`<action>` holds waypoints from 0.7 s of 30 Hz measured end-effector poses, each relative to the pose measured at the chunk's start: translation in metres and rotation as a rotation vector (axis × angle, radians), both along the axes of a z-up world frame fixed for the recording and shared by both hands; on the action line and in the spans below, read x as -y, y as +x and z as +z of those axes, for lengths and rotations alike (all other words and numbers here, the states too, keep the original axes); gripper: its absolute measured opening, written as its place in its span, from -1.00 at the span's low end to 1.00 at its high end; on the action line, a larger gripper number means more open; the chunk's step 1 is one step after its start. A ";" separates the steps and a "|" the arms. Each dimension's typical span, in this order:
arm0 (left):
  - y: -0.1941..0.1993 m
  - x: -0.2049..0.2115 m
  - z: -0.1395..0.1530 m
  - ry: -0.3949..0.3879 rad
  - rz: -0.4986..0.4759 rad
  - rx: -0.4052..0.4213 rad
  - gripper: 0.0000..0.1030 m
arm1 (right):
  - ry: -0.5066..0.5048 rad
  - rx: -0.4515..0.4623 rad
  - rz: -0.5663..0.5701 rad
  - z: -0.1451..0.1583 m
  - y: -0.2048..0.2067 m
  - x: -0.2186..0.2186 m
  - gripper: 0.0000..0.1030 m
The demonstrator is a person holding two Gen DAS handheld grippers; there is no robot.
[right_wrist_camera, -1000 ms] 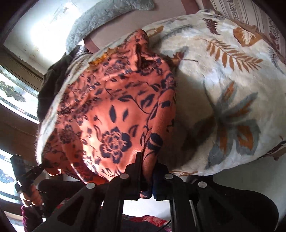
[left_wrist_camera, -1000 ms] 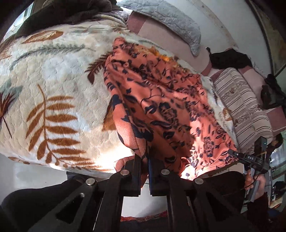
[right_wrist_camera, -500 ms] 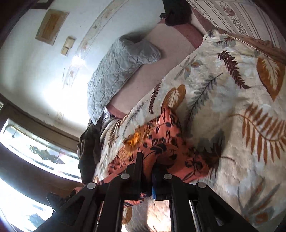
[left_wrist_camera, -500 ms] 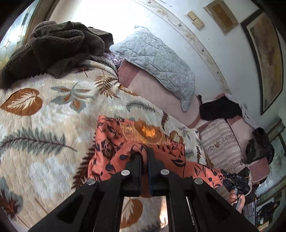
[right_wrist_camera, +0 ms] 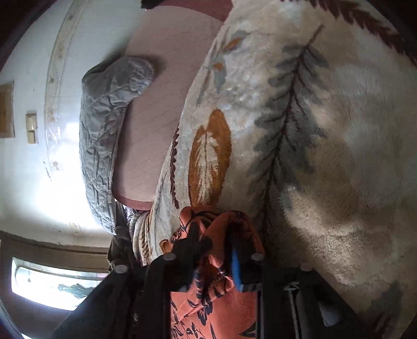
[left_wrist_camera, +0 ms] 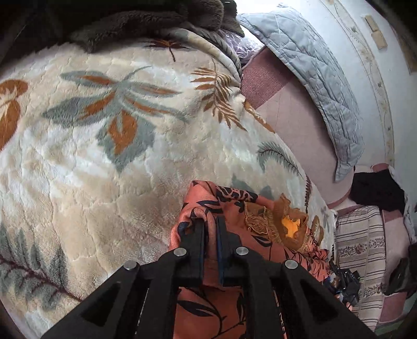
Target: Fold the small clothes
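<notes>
Orange floral garment (left_wrist_camera: 234, 263) lies on the leaf-print fleece blanket (left_wrist_camera: 109, 161) covering the bed, bunched near the blanket's edge closest to the quilted grey pillow (left_wrist_camera: 312, 73). Embroidered yellow-brown neckline patch (left_wrist_camera: 286, 221) faces up, just beside the left tool. Left tool (left_wrist_camera: 209, 221): jaws nearly closed, narrow slit only, a fold of the orange fabric pinched between them; cloth runs down under both fingers (left_wrist_camera: 195, 242). Right tool (right_wrist_camera: 216, 234): jaws opening, gap clearly visible; a bunched corner of the same garment (right_wrist_camera: 224, 260) sits between them, draped over the tips. Blue pad on one finger (right_wrist_camera: 235, 266) is exposed; pads appear not to press the cloth. In the left wrist view the right tool (left_wrist_camera: 346, 279) shows at the far end of the garment, small and dark, state unreadable there. Dark fuzzy blanket (left_wrist_camera: 135, 18) heaped at the far edge of the bed. Striped cushion (left_wrist_camera: 362, 250) beyond the garment. Pink sheet (right_wrist_camera: 159, 104) between pillow and fleece.
</notes>
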State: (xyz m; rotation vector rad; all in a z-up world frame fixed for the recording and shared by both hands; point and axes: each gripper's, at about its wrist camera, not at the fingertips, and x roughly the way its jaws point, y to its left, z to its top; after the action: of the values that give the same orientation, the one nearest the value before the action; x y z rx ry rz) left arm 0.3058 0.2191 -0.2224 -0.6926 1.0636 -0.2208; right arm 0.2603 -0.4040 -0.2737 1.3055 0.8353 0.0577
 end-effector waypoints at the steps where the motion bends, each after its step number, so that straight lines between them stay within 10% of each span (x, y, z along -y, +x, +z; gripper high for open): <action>1: -0.003 -0.006 -0.004 -0.045 0.017 0.002 -0.80 | 0.044 0.013 -0.019 -0.007 -0.004 0.003 0.26; 4: -0.011 -0.027 -0.002 -0.180 0.098 0.003 -0.68 | 0.124 0.118 -0.092 -0.008 -0.023 0.014 0.41; 9: -0.052 -0.054 0.041 -0.096 0.262 0.130 -0.03 | -0.021 0.112 -0.042 0.033 -0.039 0.013 0.42; 14: -0.090 -0.042 0.028 0.024 0.189 0.006 0.02 | -0.266 -0.054 0.126 0.049 -0.064 -0.011 0.42; 21: -0.115 -0.010 -0.004 0.041 0.060 -0.113 0.03 | -0.153 -0.089 0.275 0.023 -0.088 -0.042 0.42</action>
State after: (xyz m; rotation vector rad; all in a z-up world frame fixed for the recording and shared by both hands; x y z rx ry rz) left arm 0.1906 0.2296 -0.2269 -0.7051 1.1501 -0.1087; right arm 0.1724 -0.3619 -0.2507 1.0500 1.0712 0.1508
